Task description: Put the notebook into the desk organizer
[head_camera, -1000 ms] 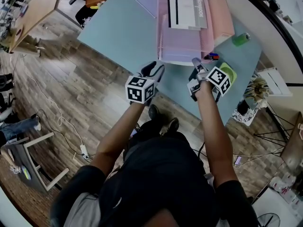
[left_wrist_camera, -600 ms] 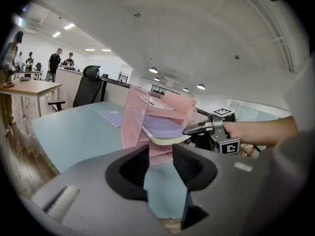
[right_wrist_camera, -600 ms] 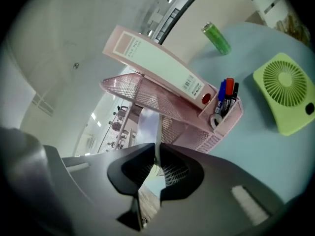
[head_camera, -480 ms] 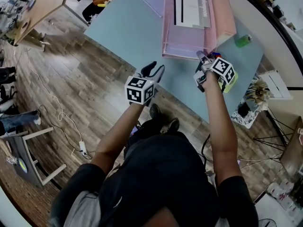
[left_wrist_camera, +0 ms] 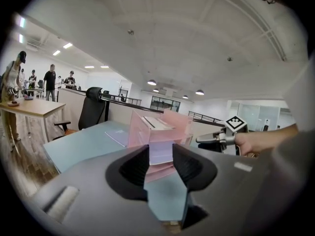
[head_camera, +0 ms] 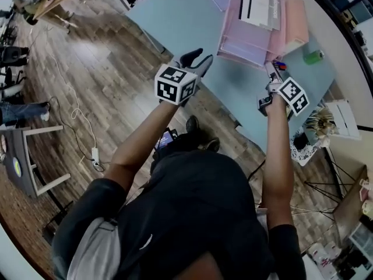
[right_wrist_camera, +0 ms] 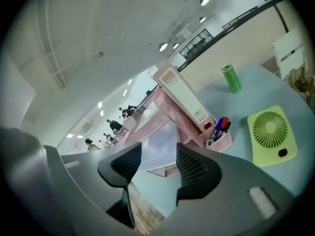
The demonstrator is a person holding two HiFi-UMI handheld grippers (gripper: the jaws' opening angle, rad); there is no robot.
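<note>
Lavender notebook (head_camera: 243, 46) seemingly lies in desk organizer (head_camera: 294, 25).

The head view looks steeply down from above the person, over both arms, the wooden floor (head_camera: 87, 86) and the counter (head_camera: 175, 16). The left gripper view rides on the left tongs (head_camera: 197, 57) and faces almost level across the counter, set back from the pink desk organizer (head_camera: 256, 34). The right gripper view rides on the right tongs (head_camera: 272, 70), tilted aslant and nearer to it. All three share the organizer; the left gripper view also catches the right tongs.
</note>
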